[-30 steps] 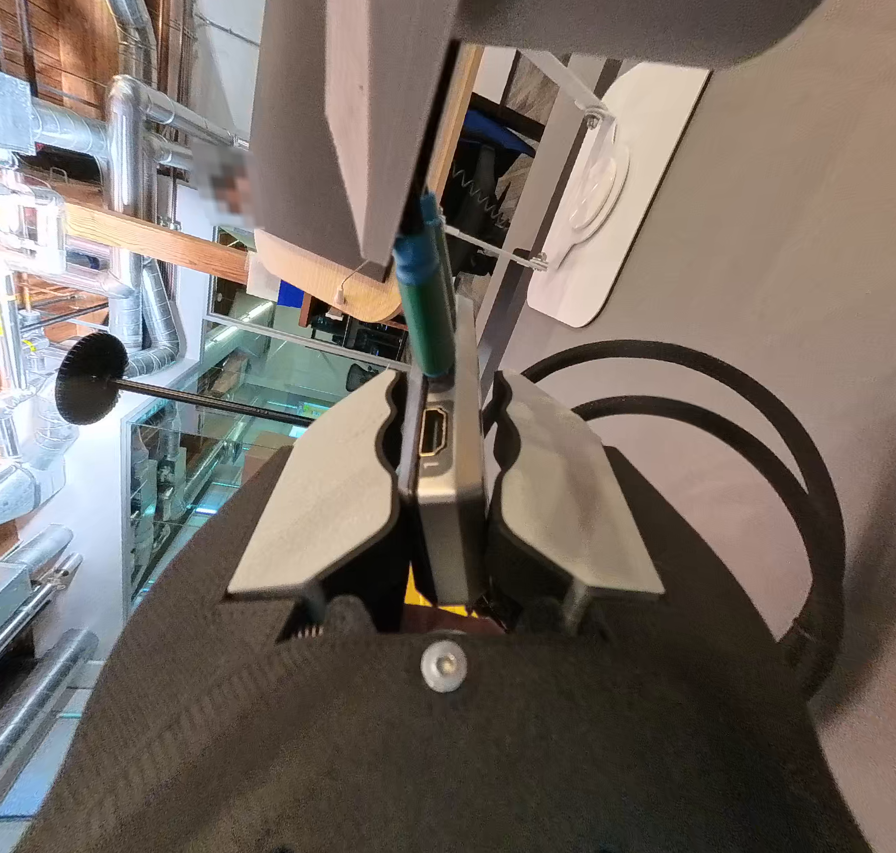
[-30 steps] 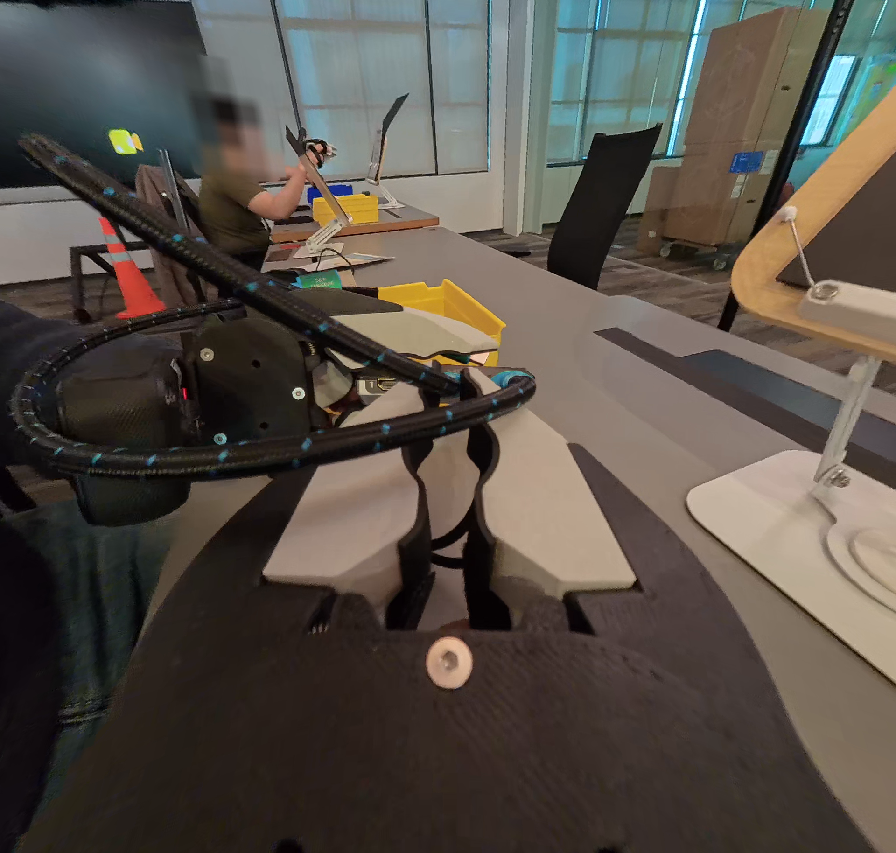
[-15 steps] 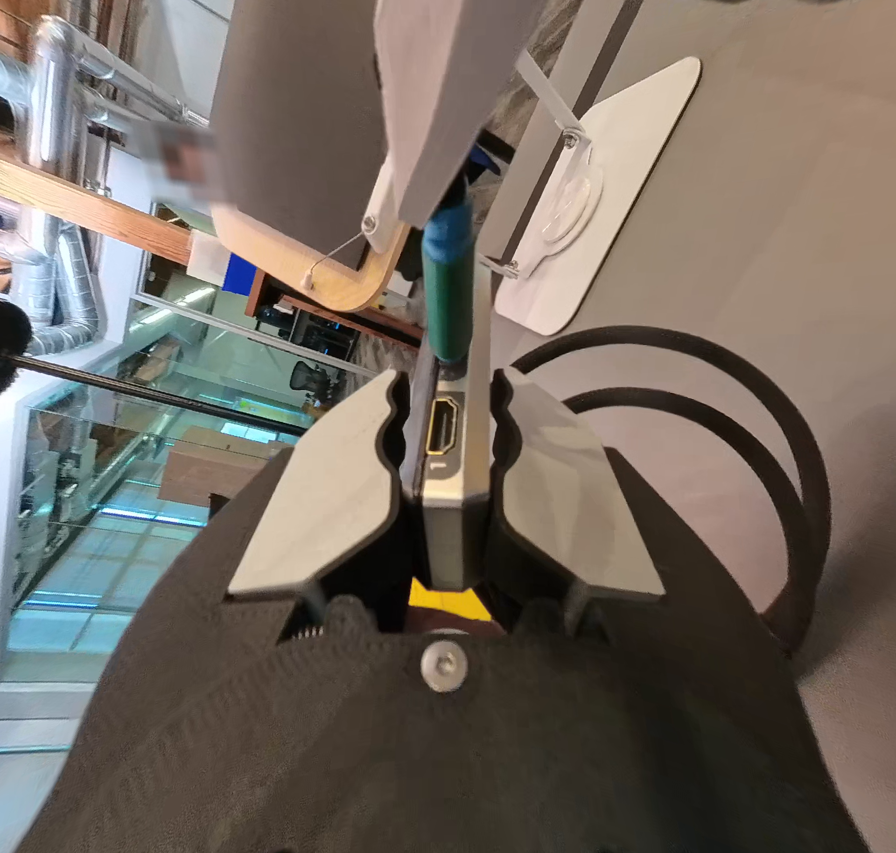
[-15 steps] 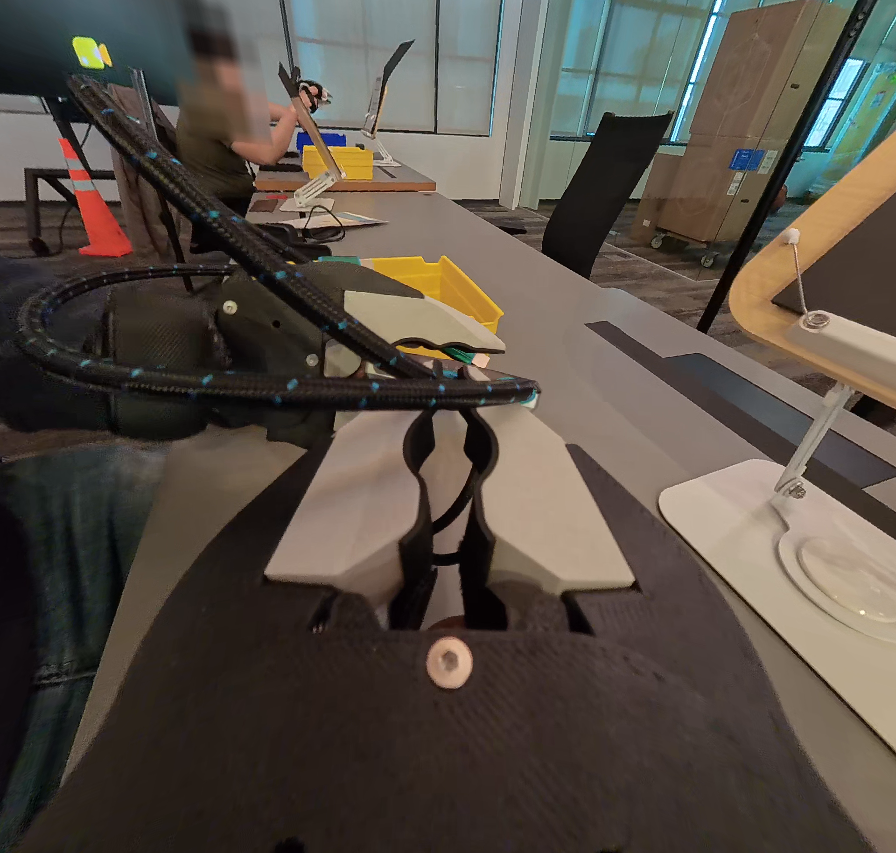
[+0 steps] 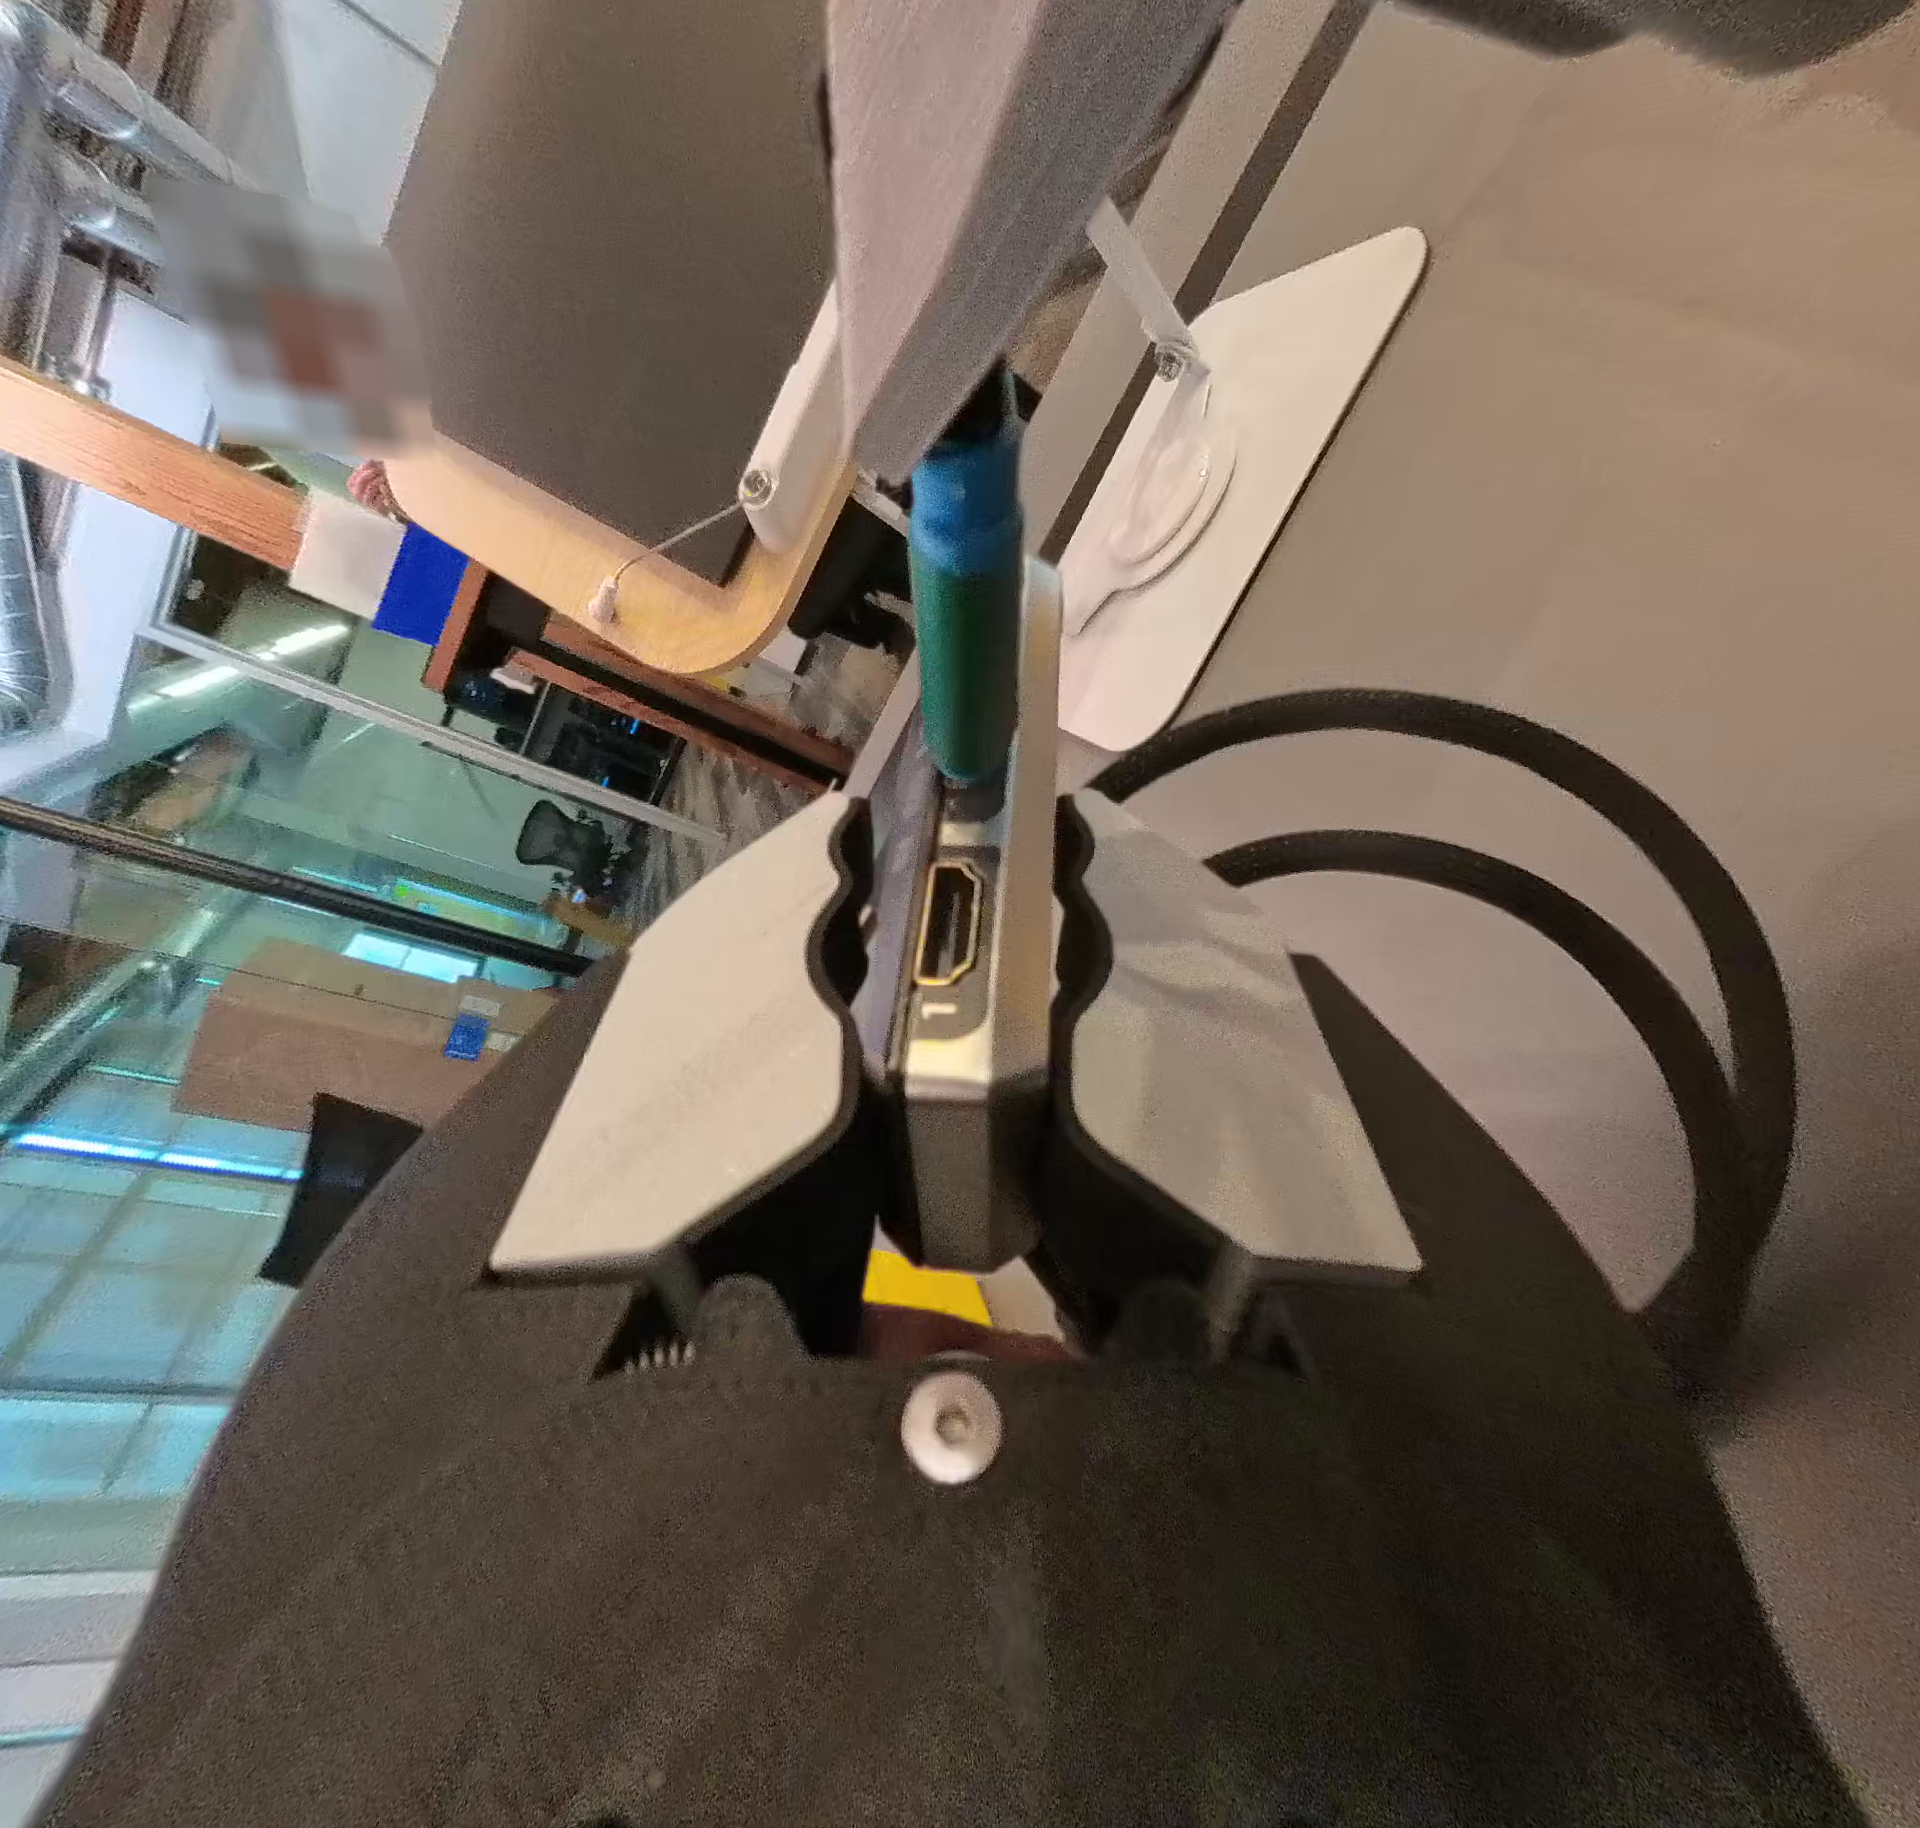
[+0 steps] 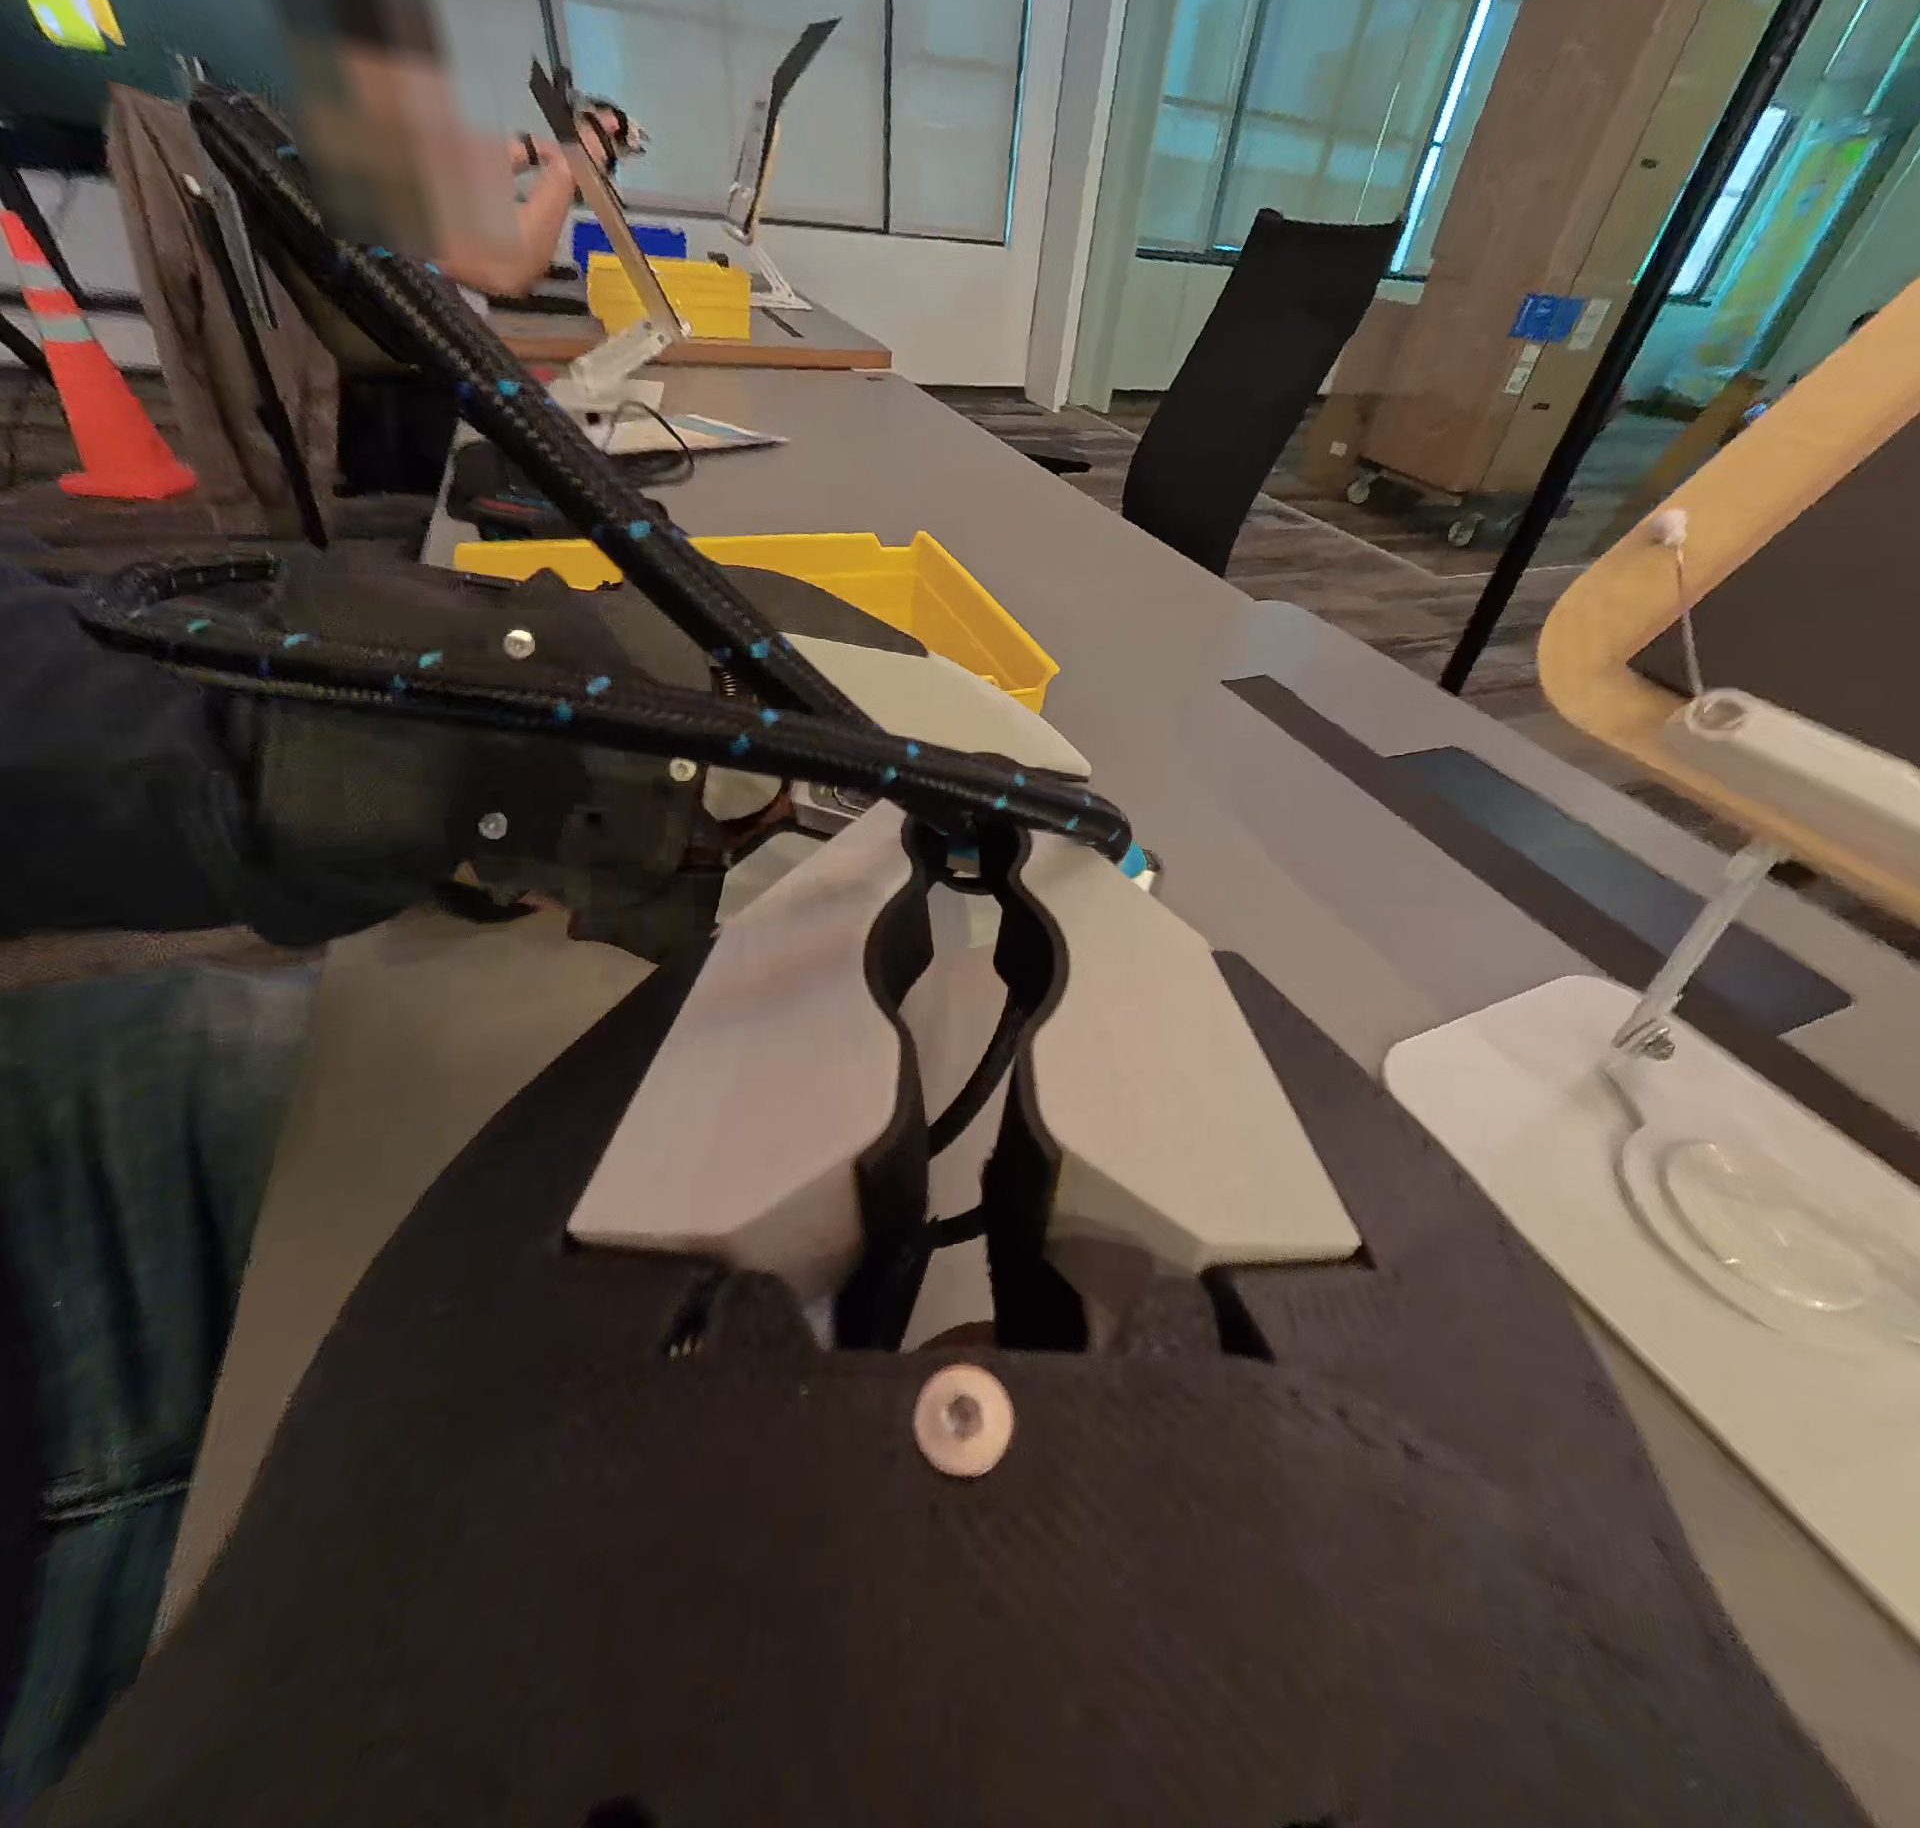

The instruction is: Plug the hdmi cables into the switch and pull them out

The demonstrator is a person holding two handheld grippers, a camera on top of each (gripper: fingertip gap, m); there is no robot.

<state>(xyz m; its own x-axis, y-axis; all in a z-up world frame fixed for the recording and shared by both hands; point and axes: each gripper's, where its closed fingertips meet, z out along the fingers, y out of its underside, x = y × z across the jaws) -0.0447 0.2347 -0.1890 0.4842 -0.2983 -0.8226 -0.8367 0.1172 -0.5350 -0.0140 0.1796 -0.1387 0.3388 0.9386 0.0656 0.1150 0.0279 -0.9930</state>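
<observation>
1. The left tool (image 5: 956, 947) is clamped on the grey HDMI switch (image 5: 971, 1103), held edge-on between its fingers, one empty port facing the camera.
2. Just beyond that port, a green-and-blue HDMI plug (image 5: 961, 635) sits in the switch's far port.
3. The right tool (image 6: 961, 885) is closed on the braided black HDMI cable (image 6: 582, 708) at its fingertips, close to the left tool.
4. Farther off on the grey surface (image 6: 1174, 677), behind the left tool, stands a yellow bin (image 6: 935, 594).
</observation>
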